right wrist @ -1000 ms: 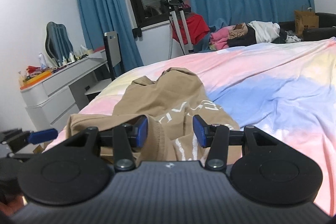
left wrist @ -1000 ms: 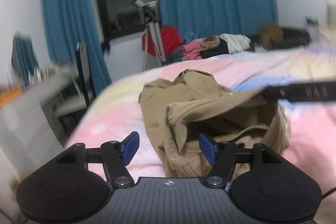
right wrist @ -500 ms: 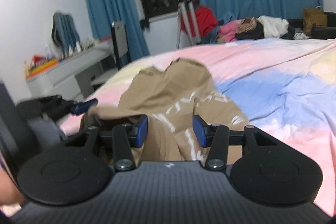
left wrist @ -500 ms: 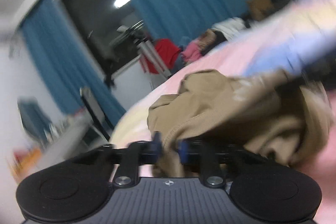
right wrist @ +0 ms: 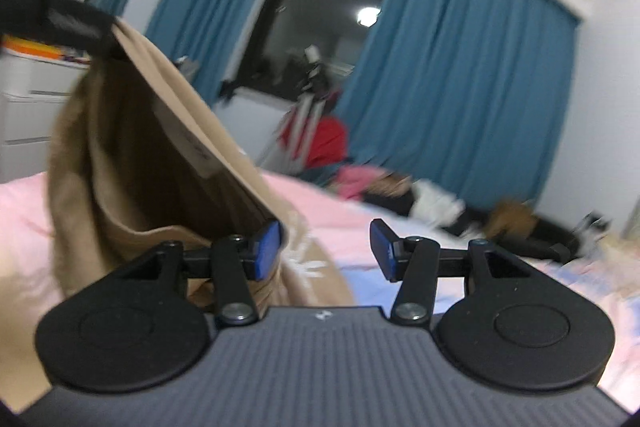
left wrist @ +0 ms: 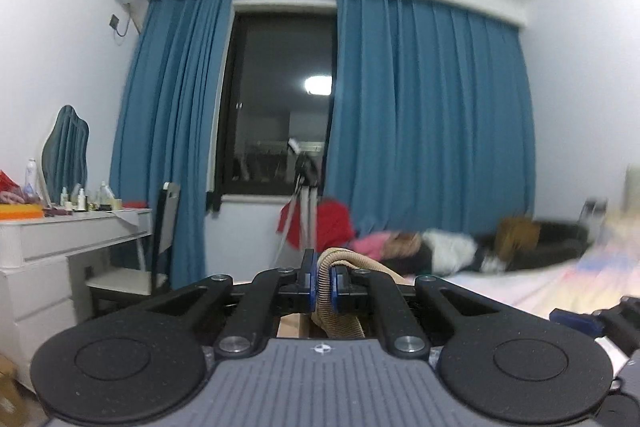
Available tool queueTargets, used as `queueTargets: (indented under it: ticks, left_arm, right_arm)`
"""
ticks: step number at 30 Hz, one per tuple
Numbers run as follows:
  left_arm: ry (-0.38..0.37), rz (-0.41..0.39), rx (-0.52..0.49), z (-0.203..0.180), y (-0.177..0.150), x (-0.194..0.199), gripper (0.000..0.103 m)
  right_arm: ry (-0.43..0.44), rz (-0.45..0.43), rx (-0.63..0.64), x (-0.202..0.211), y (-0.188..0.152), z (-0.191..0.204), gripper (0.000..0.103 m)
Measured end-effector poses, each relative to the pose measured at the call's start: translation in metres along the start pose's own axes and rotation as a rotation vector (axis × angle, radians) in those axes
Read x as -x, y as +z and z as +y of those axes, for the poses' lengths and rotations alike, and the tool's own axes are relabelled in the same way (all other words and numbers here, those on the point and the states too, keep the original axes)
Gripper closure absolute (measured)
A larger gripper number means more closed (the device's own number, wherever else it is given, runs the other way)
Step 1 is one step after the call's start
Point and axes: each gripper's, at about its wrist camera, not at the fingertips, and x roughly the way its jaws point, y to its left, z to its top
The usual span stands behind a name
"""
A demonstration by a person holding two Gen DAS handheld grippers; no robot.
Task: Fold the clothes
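A tan garment with white print [right wrist: 132, 155] hangs lifted above the pink and blue bedspread [right wrist: 340, 203]. My left gripper [left wrist: 323, 281] is shut on a ribbed edge of the tan garment [left wrist: 336, 307]; it also shows in the right wrist view [right wrist: 60, 21] at the upper left, holding the cloth up. My right gripper [right wrist: 326, 247] is open and empty, low beside the hanging cloth, its left fingertip [right wrist: 268, 241] touching the fabric. The right gripper's fingertip also shows in the left wrist view [left wrist: 576, 319].
A white dresser [left wrist: 60, 239] with bottles and a chair [left wrist: 156, 251] stand at the left. A tripod [left wrist: 302, 211], a red cloth [left wrist: 332, 223] and a pile of clothes [left wrist: 432, 251] lie at the far side under blue curtains [left wrist: 432, 131].
My left gripper closed on the tan garment's edge and lifted it high off the bed. My right gripper stayed open and tilted upward.
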Motion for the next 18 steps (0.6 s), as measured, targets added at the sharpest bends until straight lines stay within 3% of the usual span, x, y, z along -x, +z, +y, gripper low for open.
queueTargets:
  ticks: [1, 3, 6, 9, 14, 16, 18]
  left_arm:
    - [-0.001, -0.007, 0.007, 0.001, 0.003, 0.004, 0.096]
    - [-0.007, 0.018, 0.044, 0.007, 0.003, 0.005, 0.096]
    - [-0.012, 0.071, 0.098, 0.017, 0.0, 0.0, 0.096]
    - [-0.013, 0.091, 0.113, 0.024, -0.002, -0.004, 0.096]
    - [-0.056, 0.116, 0.143, 0.034, -0.005, -0.01, 0.096]
    - [-0.077, 0.125, 0.143, 0.033, -0.009, -0.01, 0.096]
    - [-0.1, 0.131, 0.14, 0.03, -0.013, -0.009, 0.096]
  right_arm:
    - [-0.056, 0.007, -0.024, -0.002, 0.0, -0.007, 0.051]
    - [-0.08, 0.049, -0.11, -0.011, -0.001, -0.027, 0.051]
    - [0.056, 0.148, -0.319, -0.026, -0.009, -0.057, 0.051]
    - [0.221, 0.148, -0.429, -0.025, -0.01, -0.061, 0.048]
    - [0.543, 0.025, -0.34, 0.003, 0.003, -0.024, 0.048]
    - [0.592, -0.021, -0.249, 0.014, 0.008, -0.007, 0.048]
    - [0.548, -0.016, -0.211, 0.013, 0.012, 0.009, 0.047]
